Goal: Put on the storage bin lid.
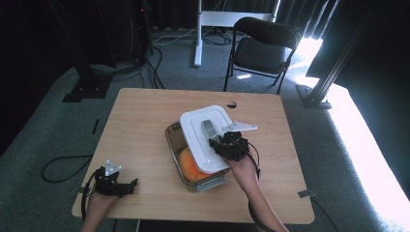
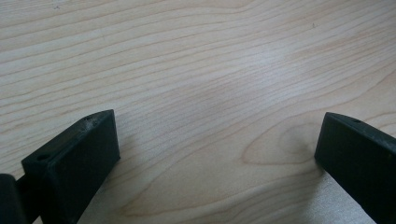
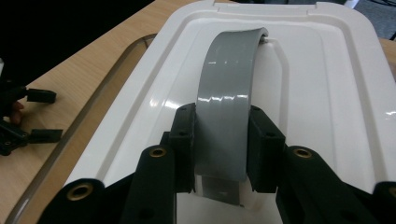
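A white lid (image 1: 199,136) with a grey arched handle (image 1: 209,129) sits askew over a clear container (image 1: 173,140), leaving its near left part uncovered. An orange thing (image 1: 189,166) lies inside. My right gripper (image 1: 215,142) is shut on the grey handle (image 3: 224,107), its jaws clamped on both sides, above the white lid (image 3: 322,93). My left gripper (image 1: 133,184) rests at the table's near left corner, open, with bare wood between its jaws. The left gripper (image 3: 44,115) also appears far off in the right gripper view.
The wooden table (image 1: 140,121) has a small dark hole (image 1: 231,104) near its far edge. A black folding chair (image 1: 263,48) and a white post stand beyond the table. Cables lie on the grey carpet. Bare table wood (image 2: 196,70) lies under the left gripper.
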Tool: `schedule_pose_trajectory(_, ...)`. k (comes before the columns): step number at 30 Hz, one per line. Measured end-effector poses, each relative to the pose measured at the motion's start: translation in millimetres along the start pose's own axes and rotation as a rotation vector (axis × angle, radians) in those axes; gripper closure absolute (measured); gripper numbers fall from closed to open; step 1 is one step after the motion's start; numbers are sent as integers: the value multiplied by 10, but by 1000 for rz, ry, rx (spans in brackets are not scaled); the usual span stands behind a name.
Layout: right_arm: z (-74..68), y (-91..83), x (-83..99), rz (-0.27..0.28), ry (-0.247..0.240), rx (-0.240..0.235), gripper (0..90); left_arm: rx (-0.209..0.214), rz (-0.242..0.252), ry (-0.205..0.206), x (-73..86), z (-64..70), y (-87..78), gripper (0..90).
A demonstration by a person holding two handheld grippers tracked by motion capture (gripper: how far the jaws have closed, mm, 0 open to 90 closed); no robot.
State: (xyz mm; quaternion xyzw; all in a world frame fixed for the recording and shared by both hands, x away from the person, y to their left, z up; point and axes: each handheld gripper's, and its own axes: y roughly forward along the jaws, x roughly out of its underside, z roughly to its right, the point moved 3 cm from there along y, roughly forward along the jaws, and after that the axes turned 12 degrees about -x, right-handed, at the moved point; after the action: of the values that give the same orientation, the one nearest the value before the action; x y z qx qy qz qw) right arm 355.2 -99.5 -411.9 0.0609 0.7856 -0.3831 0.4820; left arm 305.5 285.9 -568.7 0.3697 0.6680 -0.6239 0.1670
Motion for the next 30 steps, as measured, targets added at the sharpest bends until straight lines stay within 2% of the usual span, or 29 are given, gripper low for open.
schedule_pose_trajectory(7,-120,130,4,-22,-17,-34,675,1,0,-1,0,0,0,2)
schedule_pose_trajectory(16,-216,215,15,-23,-17,-71,676,1,0,-2,0,1,0,2)
schedule_pose_trajectory(25,-301,326,85,-41,-12,-88,676,2,-2,1,0,0,-1,2)
schedule_pose_trajectory(30,-329,336,110,-40,-13,-77,677,2,-1,-1,0,1,-1,1)
